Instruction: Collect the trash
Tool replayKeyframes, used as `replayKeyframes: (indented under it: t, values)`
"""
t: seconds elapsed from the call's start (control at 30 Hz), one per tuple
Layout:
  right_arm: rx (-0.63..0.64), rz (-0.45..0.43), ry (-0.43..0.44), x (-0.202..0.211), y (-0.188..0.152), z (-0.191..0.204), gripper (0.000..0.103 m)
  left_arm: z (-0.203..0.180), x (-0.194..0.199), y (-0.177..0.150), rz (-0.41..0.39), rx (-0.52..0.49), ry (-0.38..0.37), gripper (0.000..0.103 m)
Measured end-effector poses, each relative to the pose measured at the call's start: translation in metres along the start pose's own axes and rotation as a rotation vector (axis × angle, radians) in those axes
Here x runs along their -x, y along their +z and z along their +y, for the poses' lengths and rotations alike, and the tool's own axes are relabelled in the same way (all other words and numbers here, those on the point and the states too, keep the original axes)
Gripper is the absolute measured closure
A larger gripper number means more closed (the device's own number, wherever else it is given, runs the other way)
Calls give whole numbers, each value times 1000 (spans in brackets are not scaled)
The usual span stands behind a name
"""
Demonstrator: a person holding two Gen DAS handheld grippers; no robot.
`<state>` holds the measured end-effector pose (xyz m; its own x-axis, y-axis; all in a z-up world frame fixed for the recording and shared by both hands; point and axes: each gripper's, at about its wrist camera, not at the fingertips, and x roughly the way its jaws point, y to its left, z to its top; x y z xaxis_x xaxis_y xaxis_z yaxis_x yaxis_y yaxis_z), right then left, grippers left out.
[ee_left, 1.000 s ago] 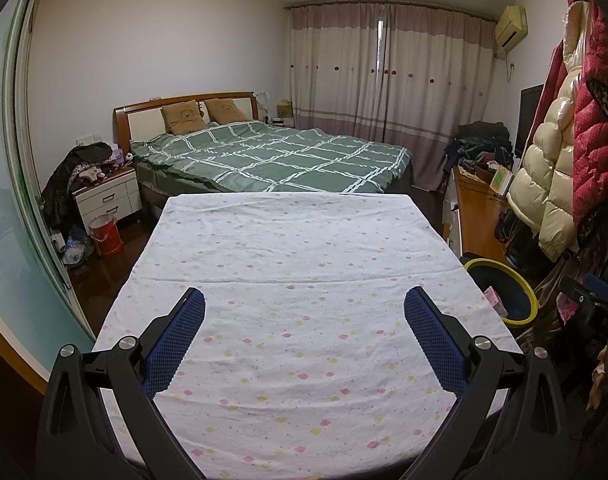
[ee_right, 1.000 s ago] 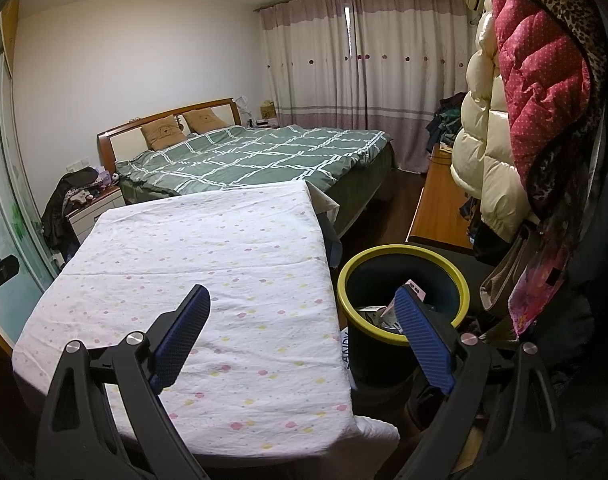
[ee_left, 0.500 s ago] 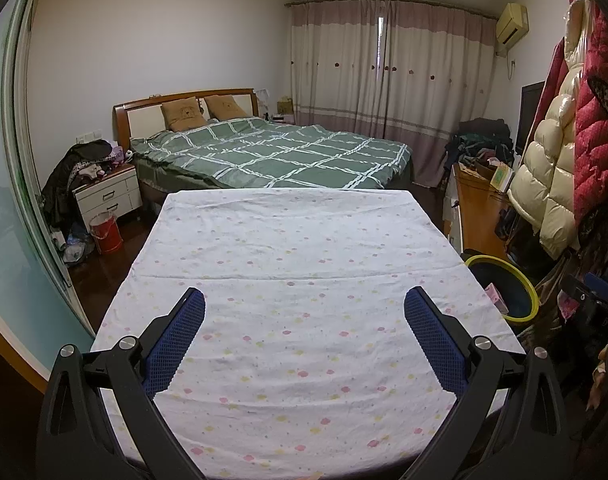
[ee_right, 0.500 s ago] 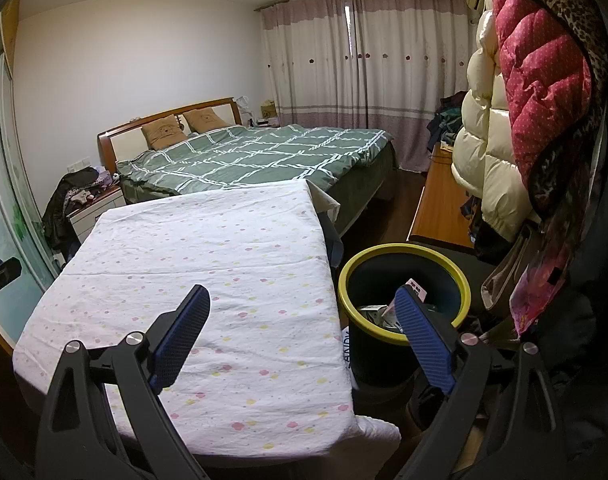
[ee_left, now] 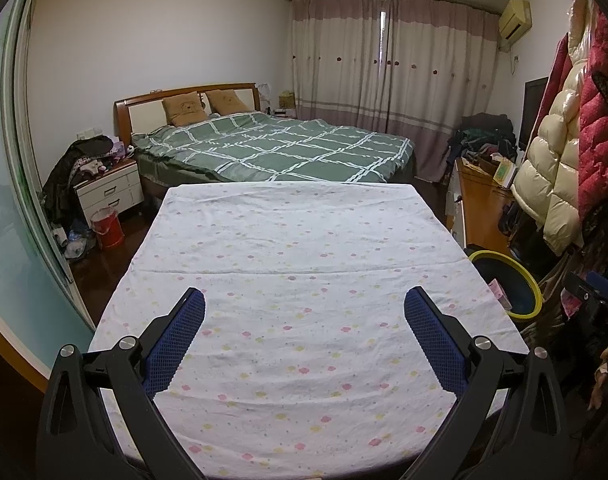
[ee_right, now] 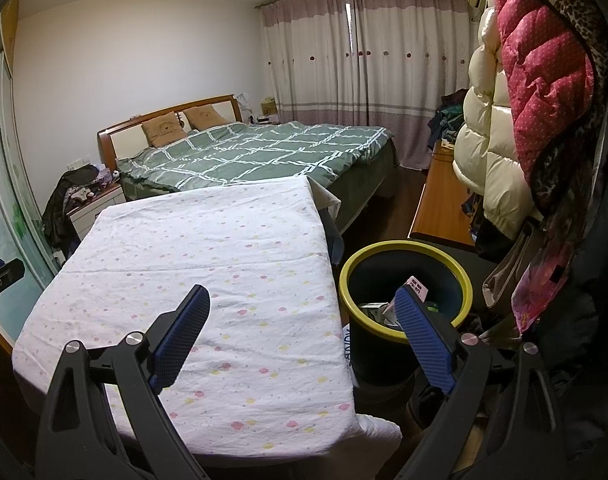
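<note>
A dark bin with a yellow rim stands on the floor right of the table; paper and a pink-labelled packet lie inside it. The left wrist view shows the same bin past the table's right edge. A table under a white flowered cloth carries nothing that I can see. My left gripper hangs open over the cloth's near half, holding nothing. My right gripper is open too, its left finger over the cloth and its right finger in front of the bin.
A bed with a green checked cover lies beyond the table. Puffy coats hang close on the right. A low wooden cabinet runs along the right wall. A white nightstand and a red bucket stand at left.
The left wrist view has drifted slightly, so the table sits a bit higher in it. The right gripper has hardly moved. Both stay open.
</note>
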<state>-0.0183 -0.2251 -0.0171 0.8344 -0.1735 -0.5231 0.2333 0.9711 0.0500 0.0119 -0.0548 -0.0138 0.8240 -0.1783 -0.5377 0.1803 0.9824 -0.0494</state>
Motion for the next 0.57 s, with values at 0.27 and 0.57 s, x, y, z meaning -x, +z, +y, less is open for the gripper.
replayKeyframes:
  t: [0.27, 0.57]
  values:
    - [1, 13, 19, -6, 2, 0, 14, 2, -12, -1, 36, 14, -21, 5]
    - [6, 115, 147, -64, 29, 18, 10, 40, -106, 12, 172, 36, 55, 5]
